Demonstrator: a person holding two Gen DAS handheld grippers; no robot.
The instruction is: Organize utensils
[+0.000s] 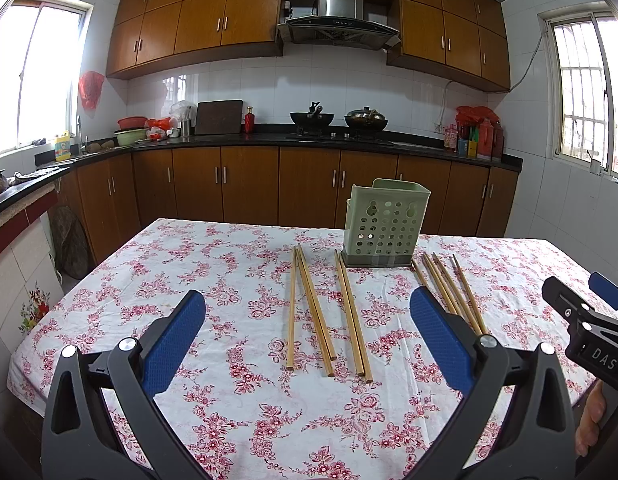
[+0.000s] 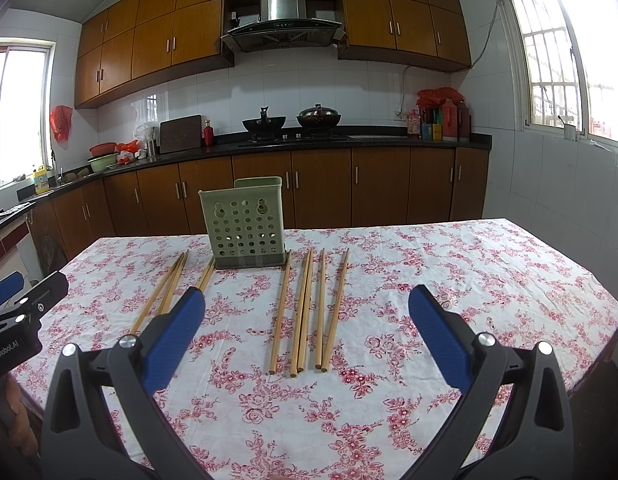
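I see a pale green utensil holder [image 1: 387, 226] standing upright just above the middle of the left wrist frame, on a table covered by a white cloth with red flowers [image 1: 229, 400]. Its near wall is pierced with rows of round holes and two keyhole slots, and it sits in a darker grey base tray. Light wooden chopsticks [image 1: 315, 312] lie flat on the cloth in front of it, running lengthwise toward me: one loose group below and left of the holder, a second group [image 2: 305, 312] at centre frame in the right wrist view, some sticks touching each other, others slightly apart.

My left gripper [image 1: 309, 336] hovers over the near cloth with its blue-padded jaws spread wide and nothing between them. My right gripper [image 2: 307, 336] is likewise wide apart and empty. Its tip shows at the right edge of the left view.
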